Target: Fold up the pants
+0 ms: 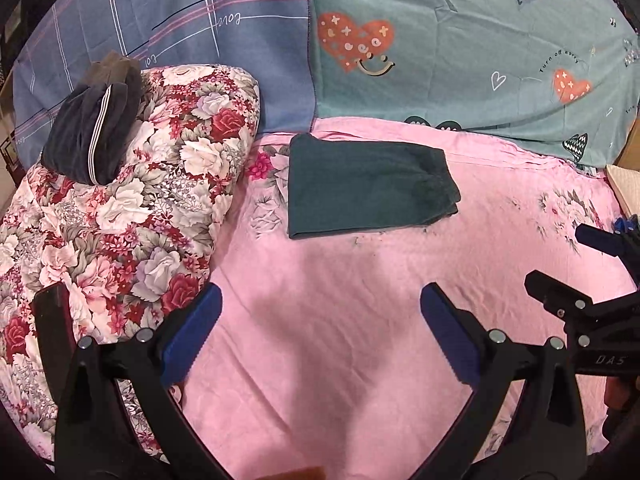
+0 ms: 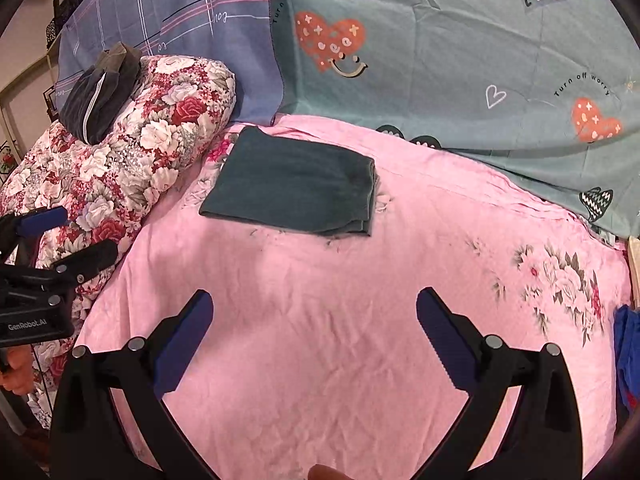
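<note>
- The dark green pants (image 1: 370,188), folded into a compact rectangle of soft fabric, lie flat on the pink floral bed sheet (image 1: 340,320) toward the far side of the bed, near the hanging cloths.
- Left gripper (image 1: 320,332): its blue-padded fingers (image 1: 196,332) are spread wide and hold nothing. The pants lie ahead of them, well apart, with bare sheet between.
- Right gripper (image 2: 314,334): its blue-padded fingers (image 2: 444,336) are likewise spread wide and empty. The pants (image 2: 294,188) lie ahead and slightly left of them, untouched.
- The red and white floral quilt (image 1: 120,220) is bunched to the left of the pants, close beside their left edge.
- A dark grey folded garment with a white stripe (image 1: 90,136) rests on top of the quilt.
- A blue checked cloth (image 1: 180,20) and a teal cloth printed with hearts (image 1: 480,60) hang behind the bed.
</note>
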Demonstrator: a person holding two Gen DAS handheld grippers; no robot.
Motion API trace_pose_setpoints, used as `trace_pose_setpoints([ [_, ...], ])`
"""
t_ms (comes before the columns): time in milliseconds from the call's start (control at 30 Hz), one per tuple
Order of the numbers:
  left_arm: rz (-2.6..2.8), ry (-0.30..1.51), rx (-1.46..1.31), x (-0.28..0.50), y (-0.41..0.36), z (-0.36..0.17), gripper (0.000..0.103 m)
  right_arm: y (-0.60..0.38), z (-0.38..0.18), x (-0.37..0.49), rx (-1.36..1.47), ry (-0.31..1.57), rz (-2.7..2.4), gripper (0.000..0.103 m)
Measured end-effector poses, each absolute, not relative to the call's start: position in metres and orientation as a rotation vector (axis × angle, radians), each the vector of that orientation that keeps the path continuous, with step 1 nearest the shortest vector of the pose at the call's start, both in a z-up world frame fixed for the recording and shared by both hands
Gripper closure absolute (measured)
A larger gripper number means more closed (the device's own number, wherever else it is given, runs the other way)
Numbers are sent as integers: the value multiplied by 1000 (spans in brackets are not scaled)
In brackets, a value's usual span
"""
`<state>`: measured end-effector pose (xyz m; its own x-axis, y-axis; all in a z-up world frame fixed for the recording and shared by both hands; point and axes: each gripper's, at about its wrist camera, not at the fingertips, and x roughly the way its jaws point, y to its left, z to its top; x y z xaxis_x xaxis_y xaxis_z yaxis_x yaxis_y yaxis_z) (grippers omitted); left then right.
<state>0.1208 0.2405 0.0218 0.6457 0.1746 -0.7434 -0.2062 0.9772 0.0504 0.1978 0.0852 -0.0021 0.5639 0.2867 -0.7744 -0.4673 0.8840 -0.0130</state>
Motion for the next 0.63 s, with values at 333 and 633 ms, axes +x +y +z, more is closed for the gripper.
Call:
trace_pose_setpoints([
  [333, 186, 836, -34, 111, 231, 24, 2, 81, -4, 189, -233, 886, 428, 1],
  [633, 181, 833, -41, 110, 228, 27, 2, 78, -1, 186, -229, 882, 427, 1],
])
